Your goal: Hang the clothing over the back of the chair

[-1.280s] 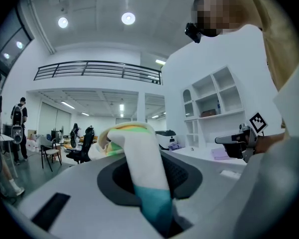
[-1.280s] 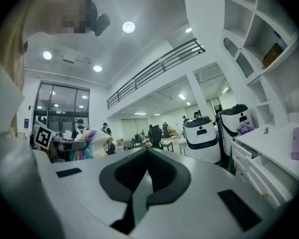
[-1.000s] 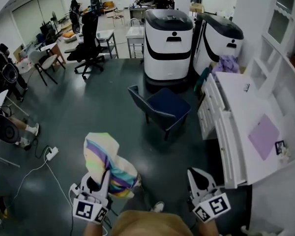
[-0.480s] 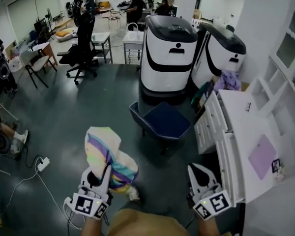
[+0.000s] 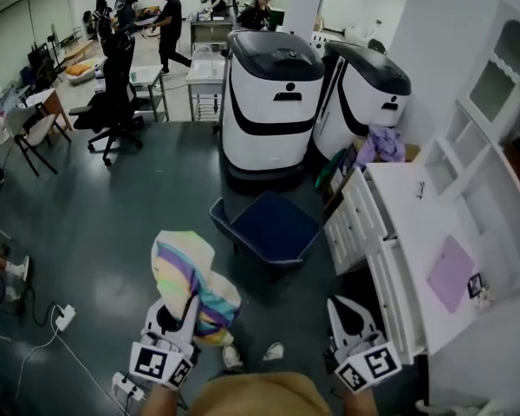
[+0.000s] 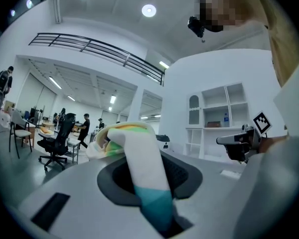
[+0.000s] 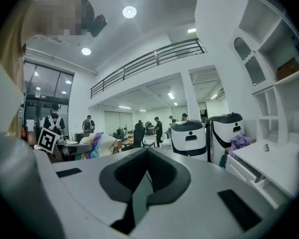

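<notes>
A bundled garment with pastel stripes (image 5: 189, 277) sticks up from my left gripper (image 5: 184, 308), which is shut on it; in the left gripper view the cloth (image 6: 139, 168) fills the gap between the jaws and folds over their tips. The dark blue chair (image 5: 269, 228) stands on the floor ahead, its back (image 5: 228, 229) on its left side. The garment is short of the chair and apart from it. My right gripper (image 5: 346, 308) is held level at the lower right, jaws together with nothing in them, and it also shows in the left gripper view (image 6: 238, 142).
Two large white and black robot units (image 5: 270, 94) stand behind the chair. A white cabinet with open drawers (image 5: 390, 258) runs along the right, with purple cloth (image 5: 380, 146) at its far end. A power strip and cable (image 5: 63, 317) lie on the floor at left. People, desks and office chairs fill the far room.
Both grippers and the view have moved forward across the floor, so the chair and white units lie closer. The garment stays clamped in the left gripper; the right jaws stay together.
</notes>
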Tool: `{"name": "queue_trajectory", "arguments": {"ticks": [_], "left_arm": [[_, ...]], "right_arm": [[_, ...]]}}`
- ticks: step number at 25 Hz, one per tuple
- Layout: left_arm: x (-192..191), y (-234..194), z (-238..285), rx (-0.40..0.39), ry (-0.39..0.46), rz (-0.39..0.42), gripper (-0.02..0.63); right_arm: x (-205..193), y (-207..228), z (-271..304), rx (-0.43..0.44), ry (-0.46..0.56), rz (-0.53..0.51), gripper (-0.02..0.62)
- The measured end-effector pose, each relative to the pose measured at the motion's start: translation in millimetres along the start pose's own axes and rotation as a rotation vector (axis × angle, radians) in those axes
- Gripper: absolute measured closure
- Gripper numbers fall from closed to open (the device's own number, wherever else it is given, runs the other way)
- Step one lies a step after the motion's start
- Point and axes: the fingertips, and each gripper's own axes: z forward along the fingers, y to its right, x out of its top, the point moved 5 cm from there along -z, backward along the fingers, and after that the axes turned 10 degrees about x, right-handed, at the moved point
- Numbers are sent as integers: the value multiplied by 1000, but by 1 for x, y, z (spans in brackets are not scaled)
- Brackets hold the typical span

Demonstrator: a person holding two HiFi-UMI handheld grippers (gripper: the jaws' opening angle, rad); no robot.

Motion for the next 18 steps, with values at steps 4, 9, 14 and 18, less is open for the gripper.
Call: {"name": "queue_trajectory", "arguments": {"ticks": [4, 9, 14, 18], "left_arm": [[-9, 6, 23, -22, -35, -18, 515], [-12, 28, 55, -31, -64, -3, 515], [6, 48, 89, -20, -41, 27, 515], [15, 53, 115, 24, -16, 40, 514]], "right_arm": [[-1, 20, 7, -18, -3, 10, 592], [-1, 57, 20, 5, 22, 41, 592], [12, 102, 46, 61, 46, 48, 592], [26, 133, 77, 125, 63, 33, 592]]}}
